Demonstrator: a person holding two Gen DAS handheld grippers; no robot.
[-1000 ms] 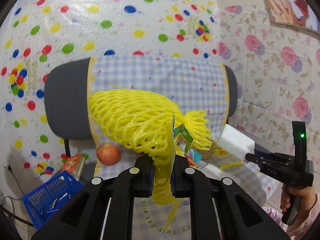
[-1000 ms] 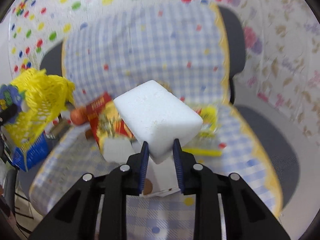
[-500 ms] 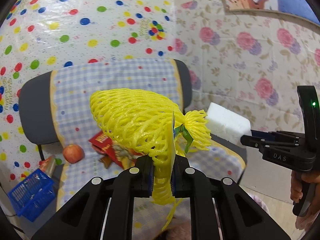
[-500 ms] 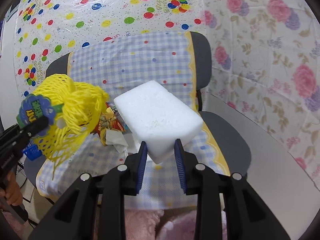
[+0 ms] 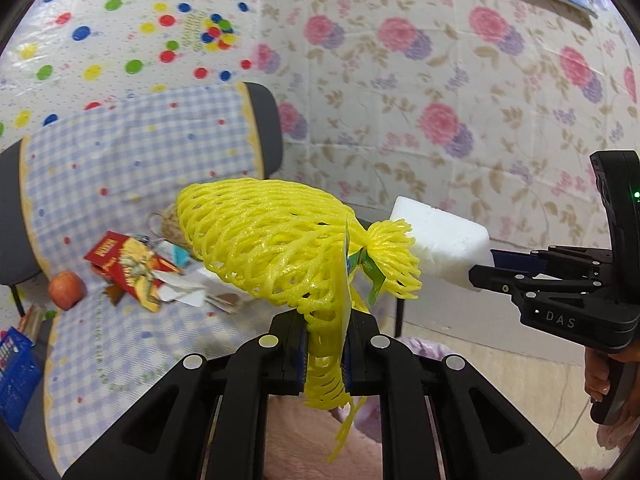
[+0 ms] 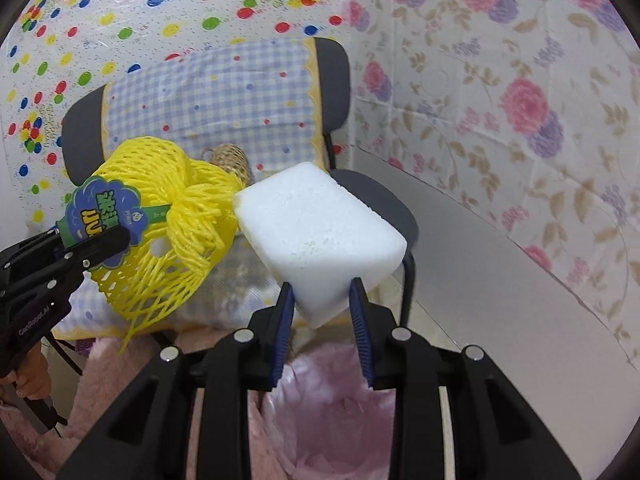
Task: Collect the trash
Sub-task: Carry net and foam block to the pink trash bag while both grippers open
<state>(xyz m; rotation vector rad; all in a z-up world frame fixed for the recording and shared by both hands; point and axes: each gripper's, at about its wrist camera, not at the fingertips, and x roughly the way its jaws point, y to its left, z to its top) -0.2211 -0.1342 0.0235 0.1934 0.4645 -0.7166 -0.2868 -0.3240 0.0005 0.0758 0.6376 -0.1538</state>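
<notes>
My left gripper (image 5: 324, 320) is shut on a yellow foam fruit net (image 5: 272, 248) with a green and blue label (image 6: 104, 212), held up in the air. My right gripper (image 6: 322, 300) is shut on a white foam block (image 6: 316, 228), gripped by its lower corner. The block (image 5: 444, 236) hangs just right of the net's tied end, nearly touching it. Directly under the right gripper lies the mouth of a bin with a pink liner (image 6: 332, 412). The right gripper (image 5: 480, 272) enters the left wrist view from the right, with a hand on its handle.
To the left stands a chair under a blue checked cloth (image 5: 120, 152). It holds a red snack box (image 5: 128, 268), an apple (image 5: 67, 290), crumpled paper and a woven ball (image 6: 230, 158). A blue basket (image 5: 16, 368) sits low left. The flowered wall (image 6: 520, 120) is on the right.
Both grippers have swung right, away from the chair, carrying the net and the block. The chair has slid left in both views, and the pink-lined bin has appeared below the right gripper.
</notes>
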